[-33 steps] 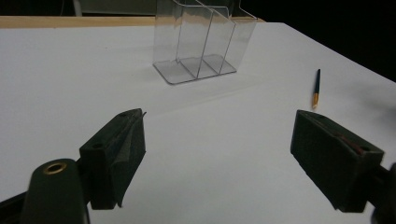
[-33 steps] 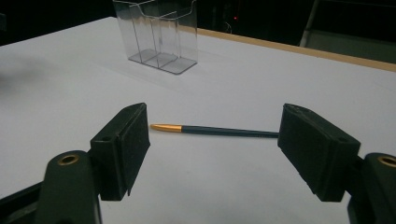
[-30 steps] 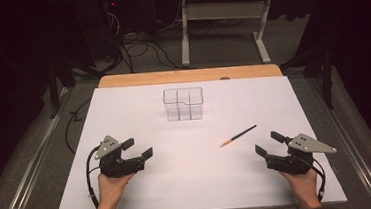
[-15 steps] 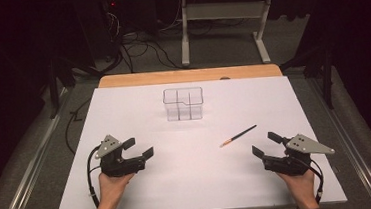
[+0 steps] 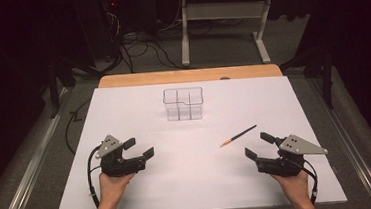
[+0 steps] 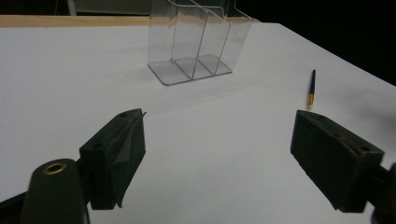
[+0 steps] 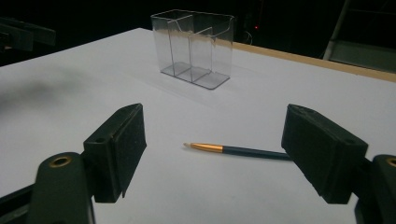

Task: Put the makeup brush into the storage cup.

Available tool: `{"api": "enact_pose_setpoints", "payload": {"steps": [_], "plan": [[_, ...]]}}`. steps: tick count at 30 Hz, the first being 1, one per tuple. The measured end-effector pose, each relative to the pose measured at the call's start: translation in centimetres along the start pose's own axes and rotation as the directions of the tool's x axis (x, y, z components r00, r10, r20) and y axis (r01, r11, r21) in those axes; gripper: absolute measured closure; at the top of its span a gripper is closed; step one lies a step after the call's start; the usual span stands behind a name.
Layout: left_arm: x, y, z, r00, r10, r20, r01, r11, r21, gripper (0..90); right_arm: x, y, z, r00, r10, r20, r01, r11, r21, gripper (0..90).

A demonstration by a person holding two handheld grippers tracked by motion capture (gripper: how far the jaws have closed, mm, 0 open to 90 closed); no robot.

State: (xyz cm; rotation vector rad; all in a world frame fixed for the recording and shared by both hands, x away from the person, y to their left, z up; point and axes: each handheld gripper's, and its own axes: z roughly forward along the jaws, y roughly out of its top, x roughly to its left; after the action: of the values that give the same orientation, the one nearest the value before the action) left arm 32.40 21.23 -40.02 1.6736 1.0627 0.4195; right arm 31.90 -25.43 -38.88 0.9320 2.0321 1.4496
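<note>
Overhead, high view:
- Left gripper: near left of the white table, held in a hand, jaws spread apart, holding nothing.
- Right gripper: near right, jaws likewise spread and empty, aimed up and left toward the brush.
- Brush: lying flat on the sheet, right of centre, just beyond the right gripper's tips, light tip toward the near left, dark handle toward the far right.
- Clear organizer: upright at far centre, well apart from both grippers and from the brush; compartments look empty.

Left gripper view:
- Jaws: wide apart, bare table between them.
- Organizer: ahead and far, dividers visible, nothing inside.
- Brush: off to the right, well outside the jaw gap.

Right gripper view:
- Jaws: wide apart, nothing clasped.
- Brush: lying crosswise between the two pads, handle end running behind the right-hand pad, not touched.
- Organizer: farther ahead, beyond the brush.

Judgement:
- Step in hand: likely the approach for picking up the brush with the right gripper; no grasp made yet.
- Next move calls for: lowering the right jaws around the shaft, turning so the pads meet it across its width, closing gently on so thin a thing flat on the sheet.
- After that: probably a lift toward a compartment of the organizer, tilting the brush upright.
</note>
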Motion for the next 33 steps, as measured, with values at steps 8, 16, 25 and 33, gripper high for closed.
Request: {"api": "enact_pose_setpoints", "payload": {"steps": [8, 16, 25, 33], "plan": [[-0.1, 0.0, 0.0, 1.0, 0.003, 0.0, -0.003, 1.0, 0.0, 18.4, 0.6, 0.5, 0.4, 0.9999, -0.012, -0.01, 0.012, 1.0, -0.008, 23.5], [-0.2, 0.0, 0.0, 1.0, 0.009, 0.001, -0.009, 1.0, 0.001, 18.6, 1.4, 1.0, 1.0, 0.9993, -0.014, -0.036, 0.013, 1.0, -0.011, 23.5], [-0.2, 0.0, 0.0, 1.0, 0.009, 0.001, -0.009, 1.0, 0.001, 18.6, 2.4, 1.8, 1.7, 0.9977, -0.028, -0.061, 0.027, 0.999, -0.026, 23.4], [-0.3, 0.0, -0.1, 1.0, 0.008, 0.001, -0.008, 1.0, 0.001, 18.6, 3.4, 2.8, 2.7, 0.9953, -0.039, -0.089, 0.035, 0.999, -0.037, 23.4]]}}
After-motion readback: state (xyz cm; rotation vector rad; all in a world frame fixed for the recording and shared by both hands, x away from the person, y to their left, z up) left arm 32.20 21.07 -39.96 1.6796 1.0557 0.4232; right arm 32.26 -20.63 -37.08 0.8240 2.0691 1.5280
